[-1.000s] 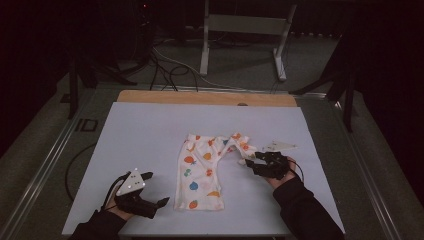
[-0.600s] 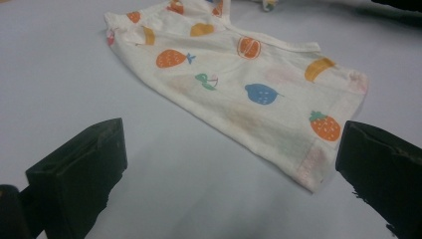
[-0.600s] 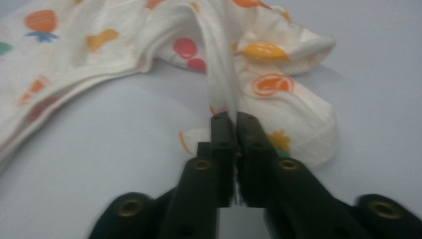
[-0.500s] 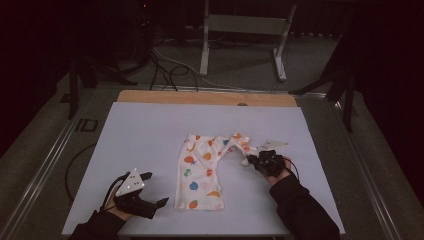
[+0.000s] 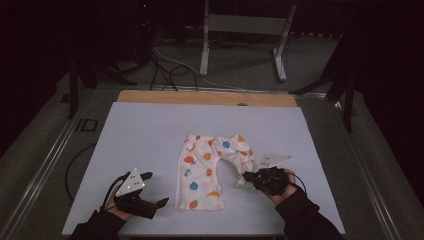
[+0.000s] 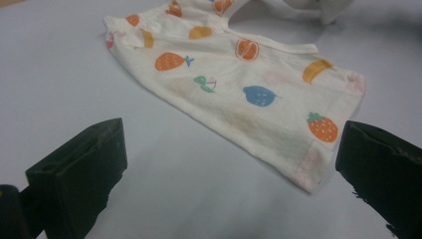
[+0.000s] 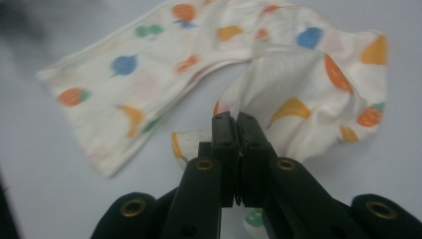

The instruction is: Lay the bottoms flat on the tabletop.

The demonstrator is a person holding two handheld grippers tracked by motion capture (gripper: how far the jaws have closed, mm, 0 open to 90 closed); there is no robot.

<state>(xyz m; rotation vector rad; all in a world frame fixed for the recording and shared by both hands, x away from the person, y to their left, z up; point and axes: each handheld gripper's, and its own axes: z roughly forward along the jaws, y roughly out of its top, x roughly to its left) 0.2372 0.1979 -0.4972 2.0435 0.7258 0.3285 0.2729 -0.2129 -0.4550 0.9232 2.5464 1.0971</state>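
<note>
White table, fruit-printed cream trousers

The small cream cotton shorts at the frame's centre carry orange, blue, green and yellow fruit prints. The pale lilac-grey bench is plain. The gripper fingers are black.

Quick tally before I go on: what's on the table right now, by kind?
Printed pants: 1
Grippers: 2, left with its jaws apart on the mat, right shut on a pant leg's hem
White mat: 1
Total: 4
</note>
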